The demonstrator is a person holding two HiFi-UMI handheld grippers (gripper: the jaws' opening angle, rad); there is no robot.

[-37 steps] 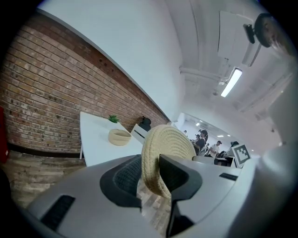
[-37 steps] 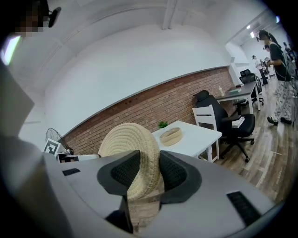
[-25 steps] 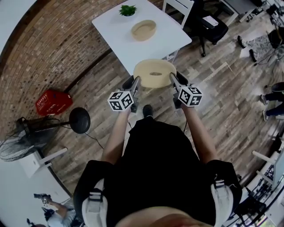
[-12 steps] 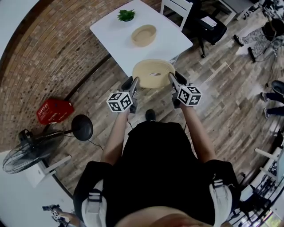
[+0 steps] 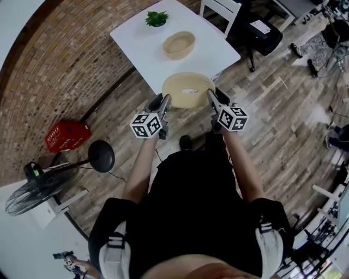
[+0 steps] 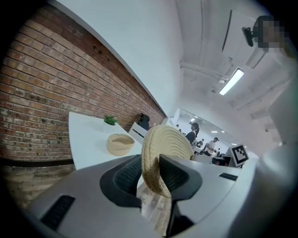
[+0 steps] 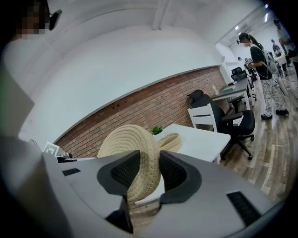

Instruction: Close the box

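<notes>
A round woven straw lid (image 5: 188,90) hangs in the air between my two grippers, level with the floor. My left gripper (image 5: 165,101) is shut on its left rim and my right gripper (image 5: 211,97) on its right rim. In the left gripper view the lid (image 6: 165,153) stands edge-on between the pads of that gripper (image 6: 149,173). The right gripper view shows the same lid (image 7: 128,148) pinched by the right gripper (image 7: 149,169). The open woven box (image 5: 179,44) sits on the white table (image 5: 136,43) ahead, beyond the lid.
A small green plant (image 5: 156,18) stands at the table's far end. A white chair (image 5: 221,8) and a black office chair (image 5: 262,32) are to its right. A red basket (image 5: 66,135), a round-based stand (image 5: 101,158) and a fan (image 5: 32,185) stand on the left.
The lid and both grippers have come closer to the white table; the lid's far edge now reaches the table's near corner. Both grips are unchanged.
</notes>
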